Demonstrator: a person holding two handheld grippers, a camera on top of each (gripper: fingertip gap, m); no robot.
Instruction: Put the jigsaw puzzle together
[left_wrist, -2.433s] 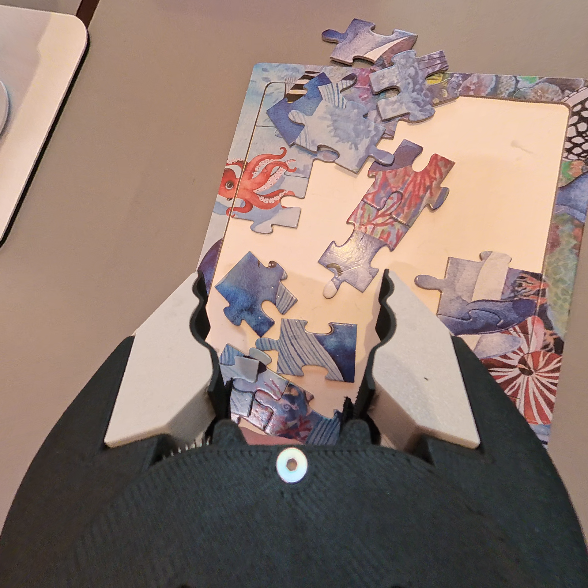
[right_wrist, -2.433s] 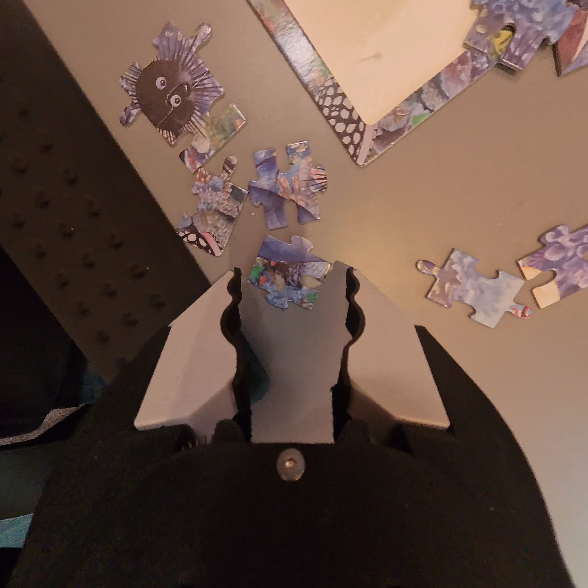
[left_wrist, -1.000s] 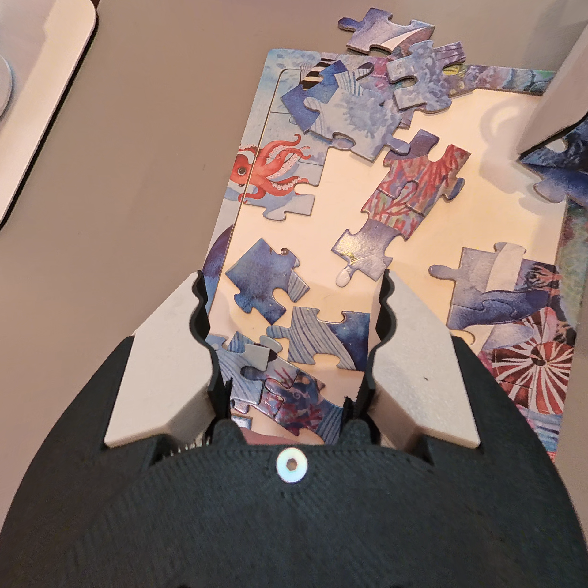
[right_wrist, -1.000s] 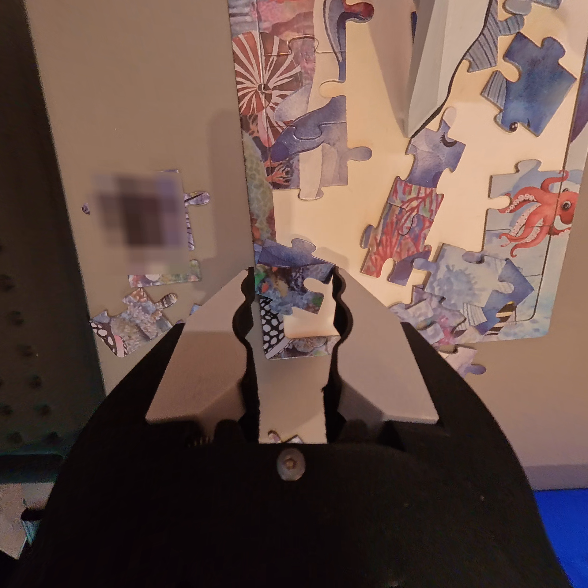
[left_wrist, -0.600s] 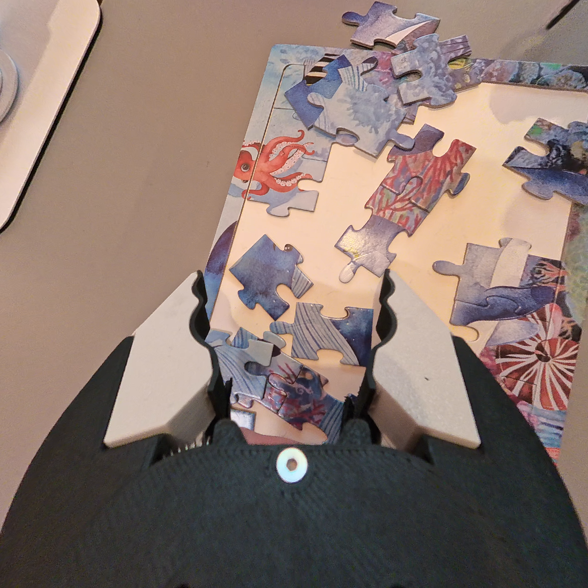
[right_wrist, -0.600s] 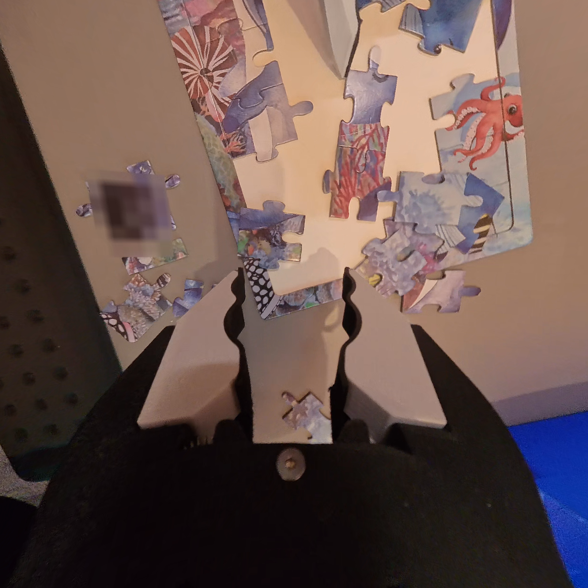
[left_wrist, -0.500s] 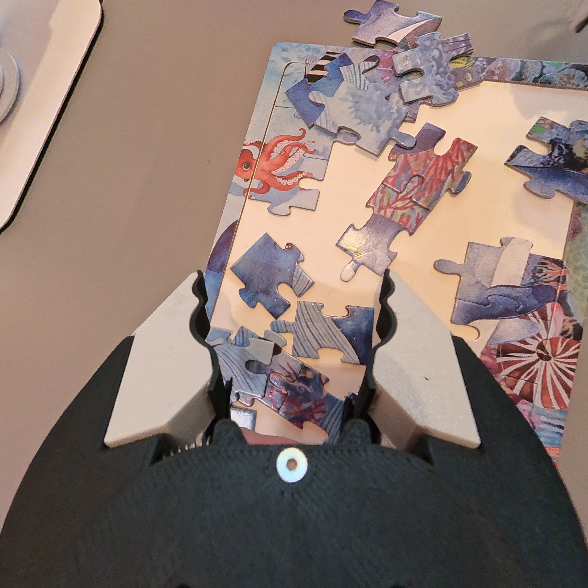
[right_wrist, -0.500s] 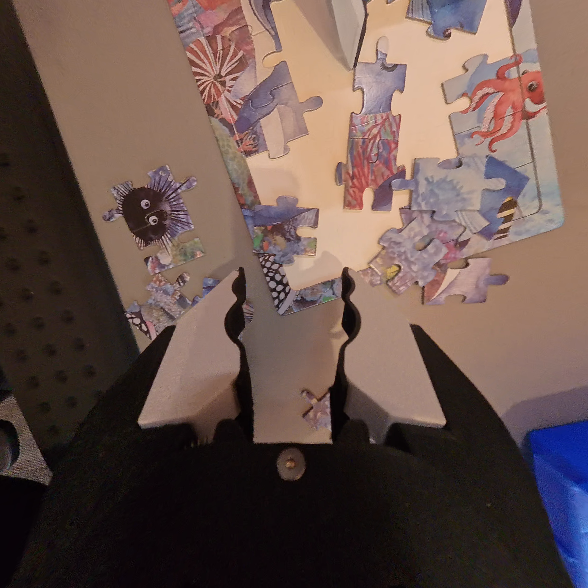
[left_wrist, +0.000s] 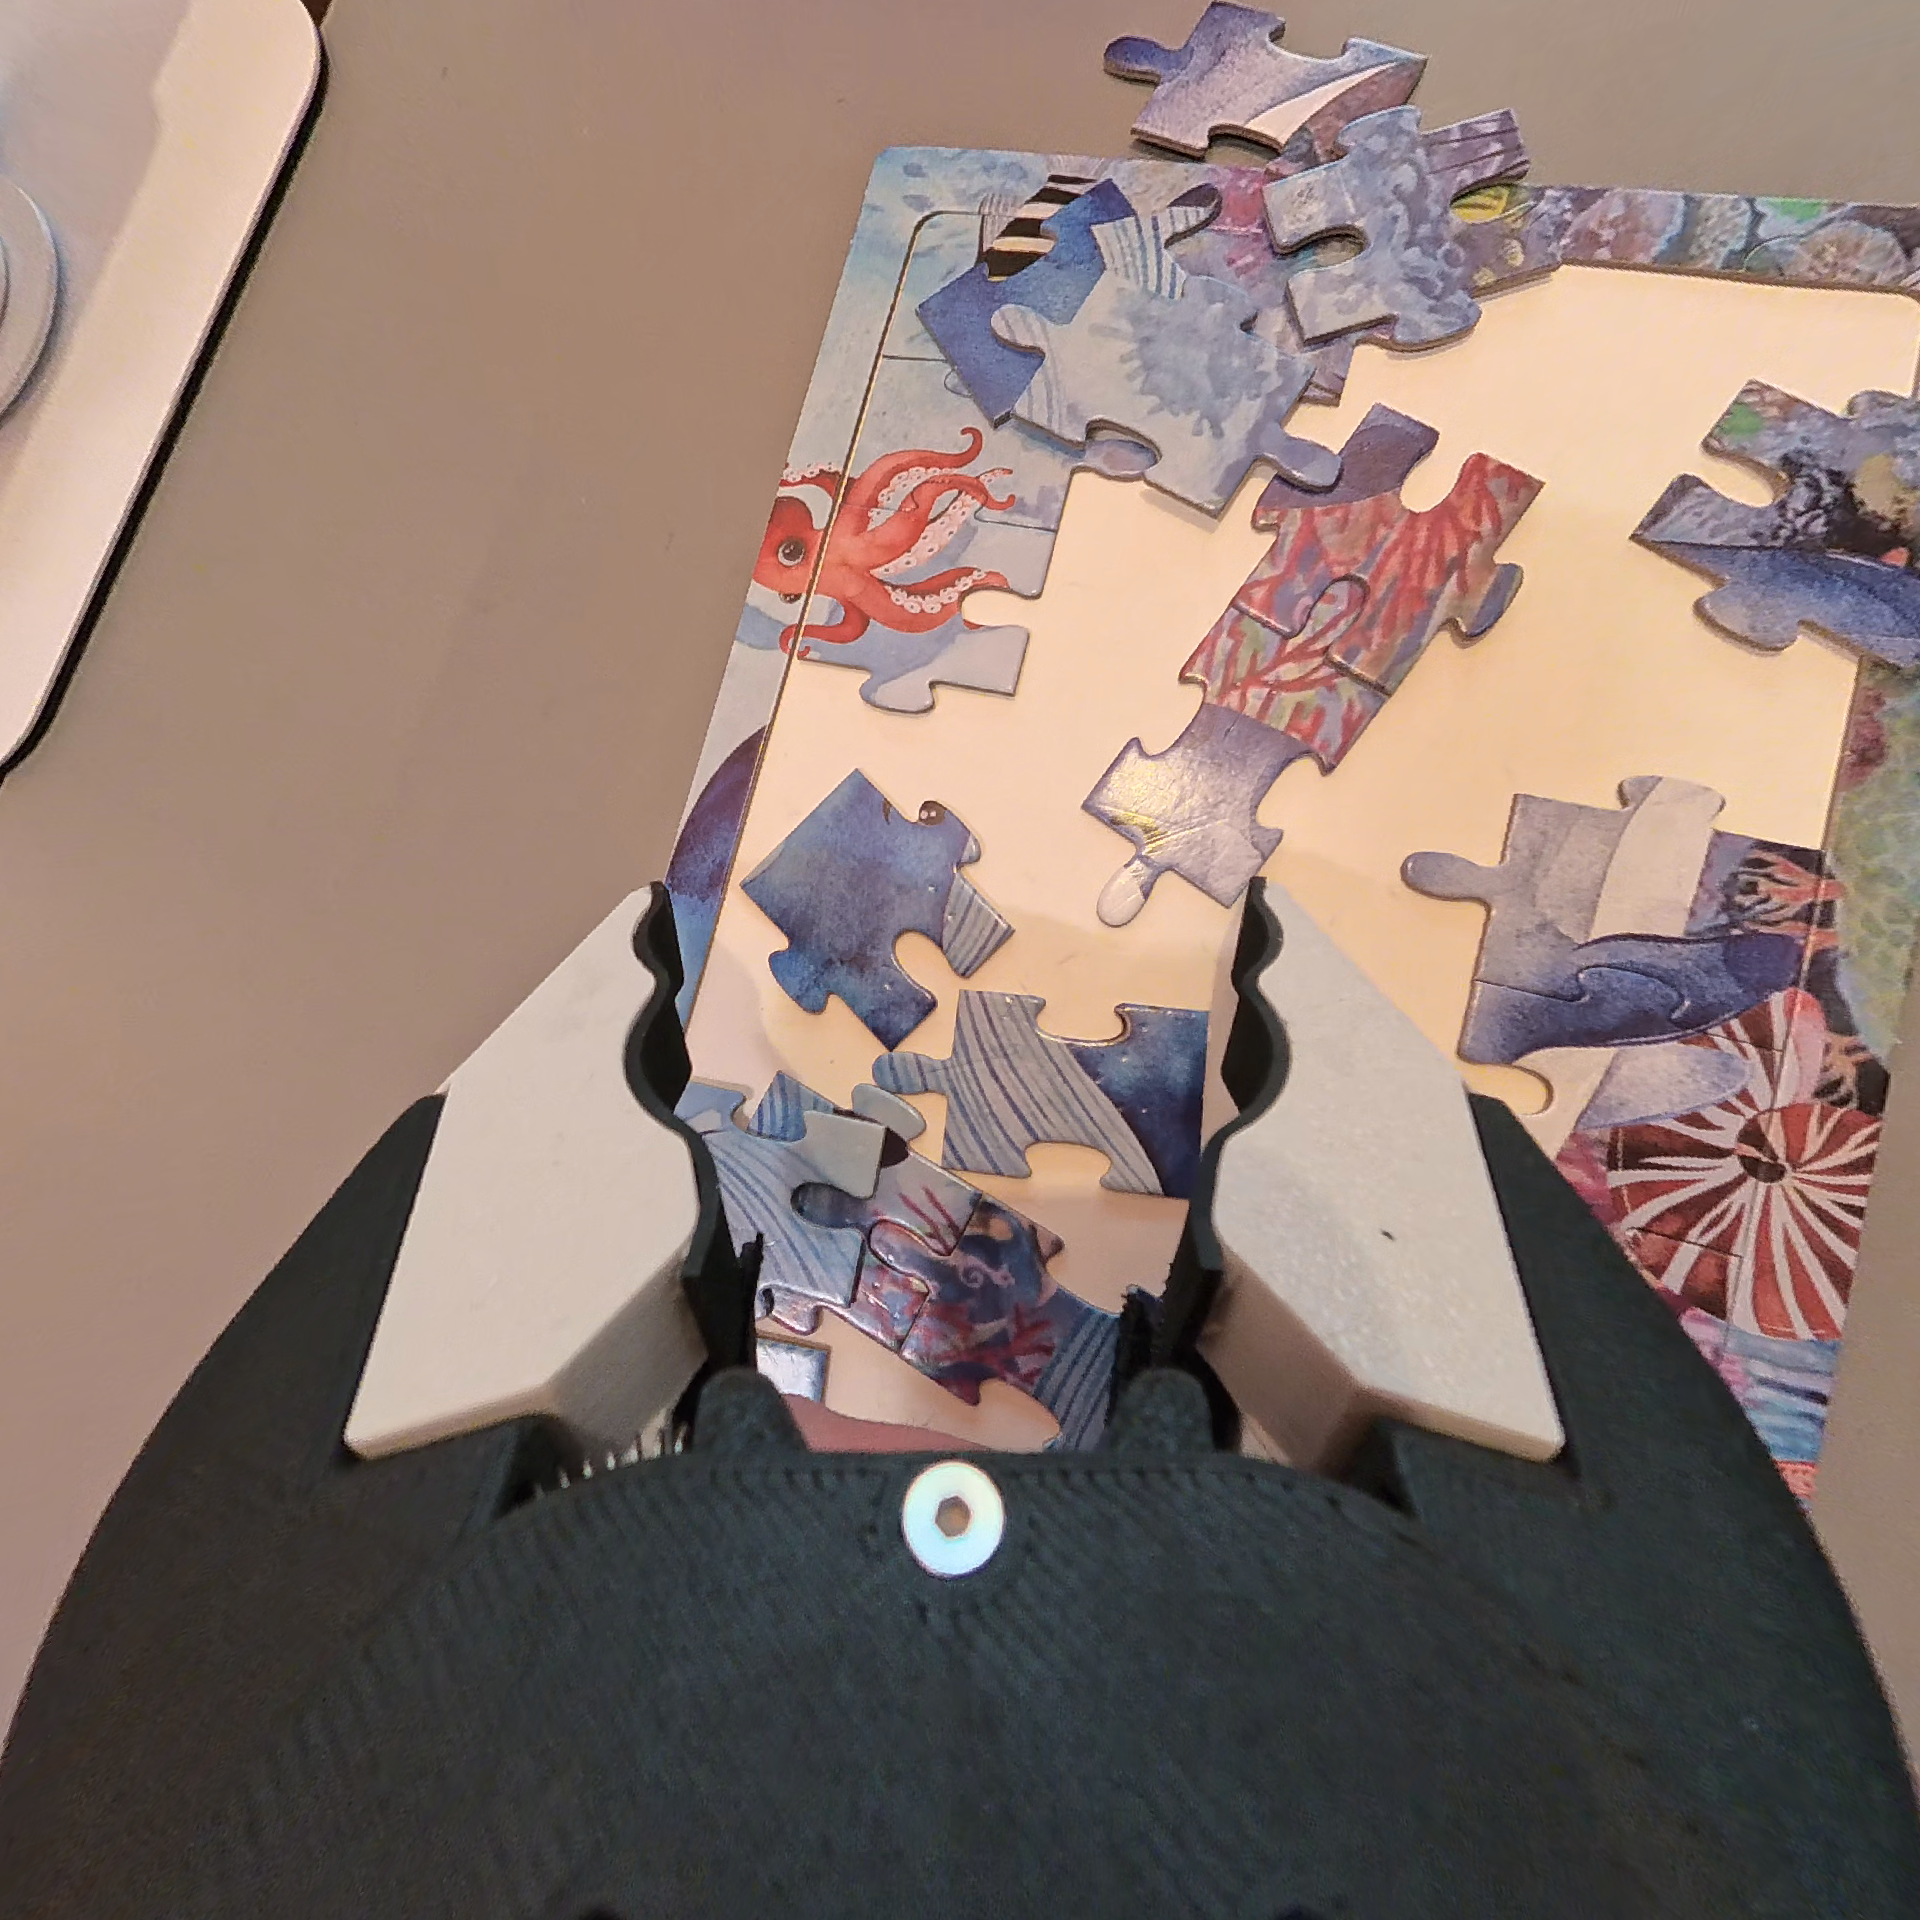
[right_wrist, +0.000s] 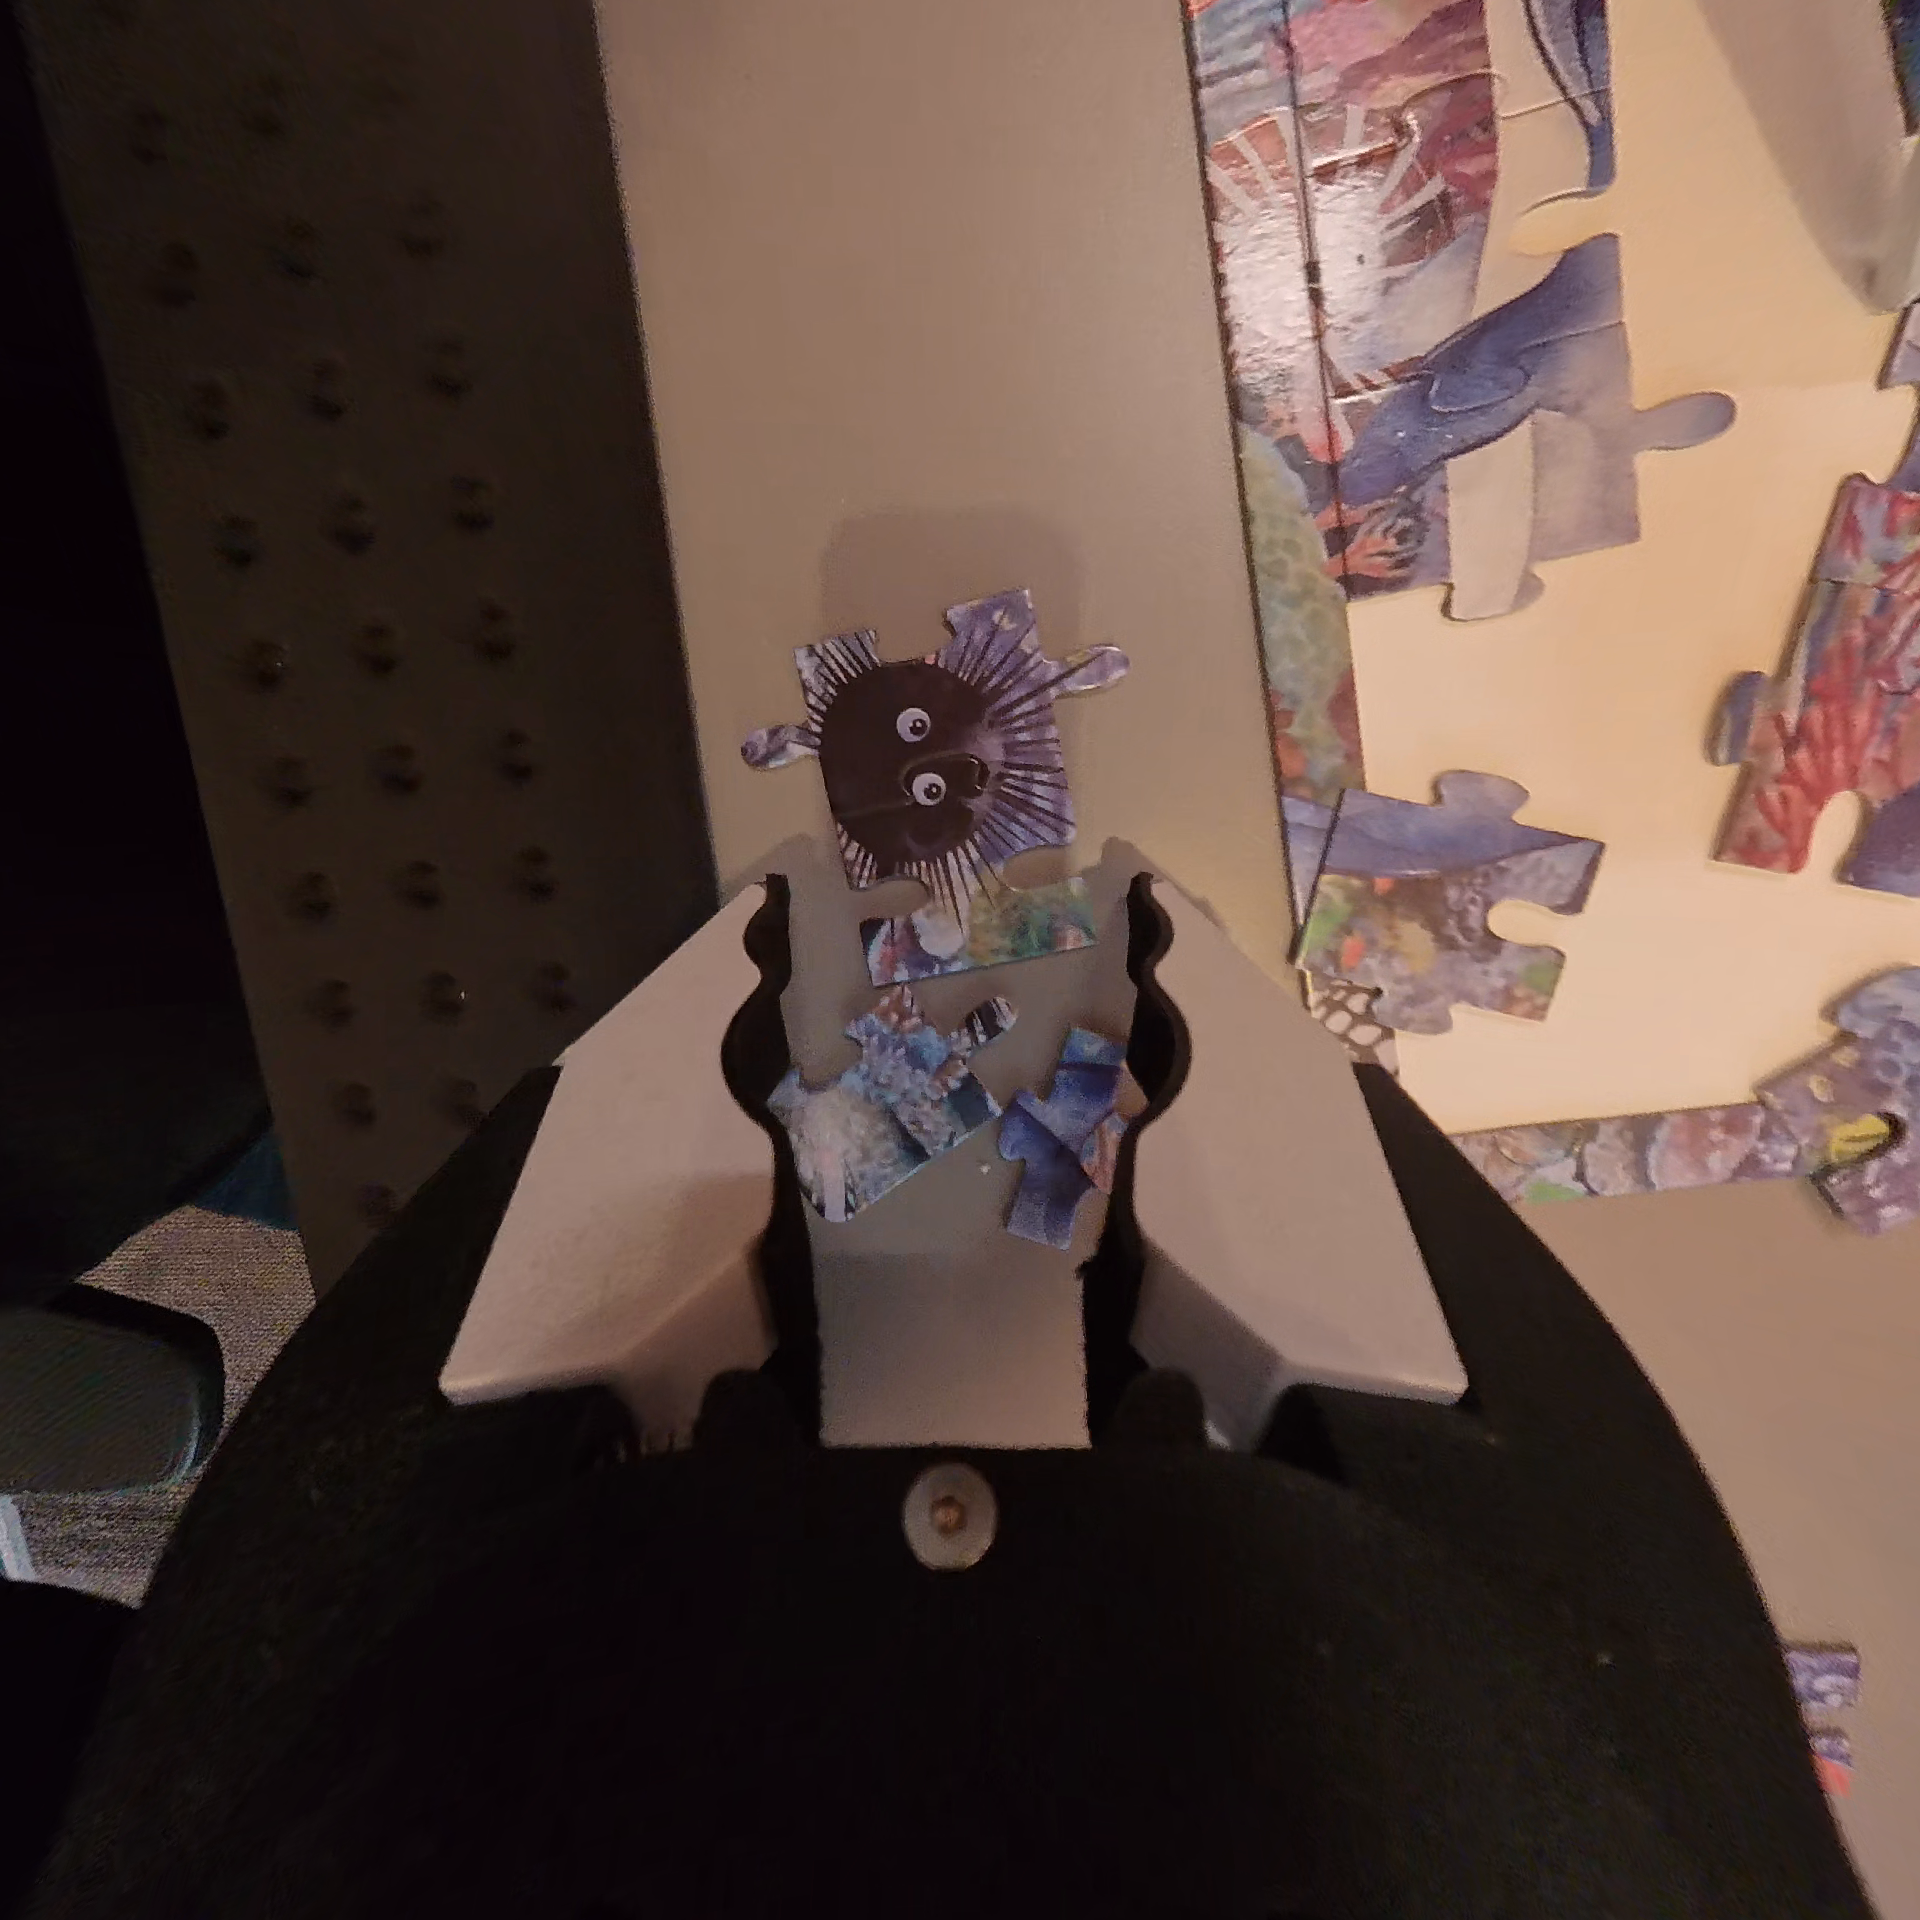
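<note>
Claws both spread, empty: left claw (left_wrist: 956, 997) over puzzle tray (left_wrist: 821, 665), right claw (right_wrist: 951, 935) beside tray, above urchin piece (right_wrist: 925, 774) on beige worktop (right_wrist: 935, 312). Loose pieces crowd tray.

Your puzzle tray (left_wrist: 821, 582) lies on the table (left_wrist: 468, 520), with loose pieces on its bare middle and more overlapping its far left corner. Beside the tray's right edge, on the table, you have the urchin piece (right_wrist: 925, 769) and two smaller pieces (right_wrist: 894, 1091) nearer you.
</note>
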